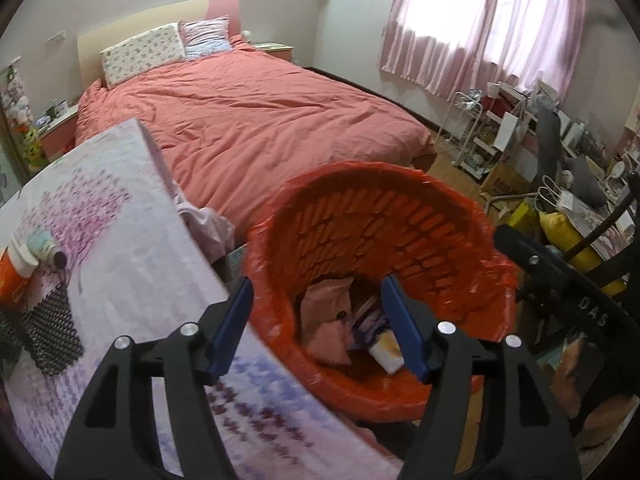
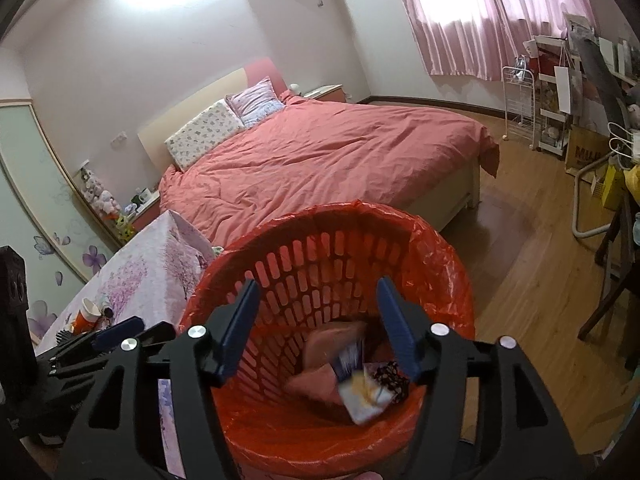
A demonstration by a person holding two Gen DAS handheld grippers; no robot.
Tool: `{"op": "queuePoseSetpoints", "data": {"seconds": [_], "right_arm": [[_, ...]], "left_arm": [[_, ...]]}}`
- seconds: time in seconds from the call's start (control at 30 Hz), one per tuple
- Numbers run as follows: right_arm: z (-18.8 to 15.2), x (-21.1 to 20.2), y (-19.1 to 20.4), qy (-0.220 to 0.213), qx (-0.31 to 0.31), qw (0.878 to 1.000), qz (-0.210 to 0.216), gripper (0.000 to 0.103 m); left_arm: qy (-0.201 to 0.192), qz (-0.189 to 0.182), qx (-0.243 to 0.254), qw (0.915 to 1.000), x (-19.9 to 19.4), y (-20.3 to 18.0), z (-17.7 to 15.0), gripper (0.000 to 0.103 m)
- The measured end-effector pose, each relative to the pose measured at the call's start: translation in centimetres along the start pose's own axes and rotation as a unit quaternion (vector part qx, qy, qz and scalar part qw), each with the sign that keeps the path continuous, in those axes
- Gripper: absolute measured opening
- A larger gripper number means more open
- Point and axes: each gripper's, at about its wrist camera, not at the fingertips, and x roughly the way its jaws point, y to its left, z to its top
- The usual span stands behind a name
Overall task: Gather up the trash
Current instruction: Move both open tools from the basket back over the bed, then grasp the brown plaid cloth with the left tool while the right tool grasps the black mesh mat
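I have both grippers over the orange wastebasket (image 2: 328, 320), which is lined with a thin orange bag and stands beside the table with the floral cloth (image 1: 120, 240). My right gripper (image 2: 316, 320) has its jaws standing wide with nothing pressed between the blue pads; through the gap I look straight down into the basket. Below and between the jaws lie a pink packet (image 2: 320, 364), a white and yellow wrapper (image 2: 366, 398), which is blurred, and a dark patterned wrapper (image 2: 390, 376). My left gripper (image 1: 316, 320) is likewise wide and empty; its left finger hangs over the table's edge, its right finger over the basket's mouth. Between them I see the same pink packet and the white wrapper at the bottom. To the left of the left jaws, on the cloth, stand an orange and white paper cup (image 1: 14, 276) and a black mesh piece (image 1: 52, 336).
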Motion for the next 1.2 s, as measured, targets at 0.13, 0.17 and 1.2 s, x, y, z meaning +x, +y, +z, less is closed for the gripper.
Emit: {"op": "queuePoseSetpoints", "data": {"seconds": [0.13, 0.17, 1.2], "right_arm": [[0.2, -0.1, 0.8, -0.003, -0.016, 1.000, -0.010, 0.066], [0.2, -0.3, 1.0, -0.004, -0.021, 1.000, -0.012, 0.066], [-6.0, -0.9, 16.9, 0.019, -0.199, 0.979, 0.033, 0.077]], "left_arm": [[-0.007, 0.026, -0.001, 0.9996, -1.1, 1.6, -0.9, 0.070], [-0.010, 0.034, -0.001, 0.9994, -1.5, 2.1, -1.1, 0.071], [-0.054, 0.251, -0.248, 0.9340, -17.8, 31.8, -14.6, 0.072]]}}
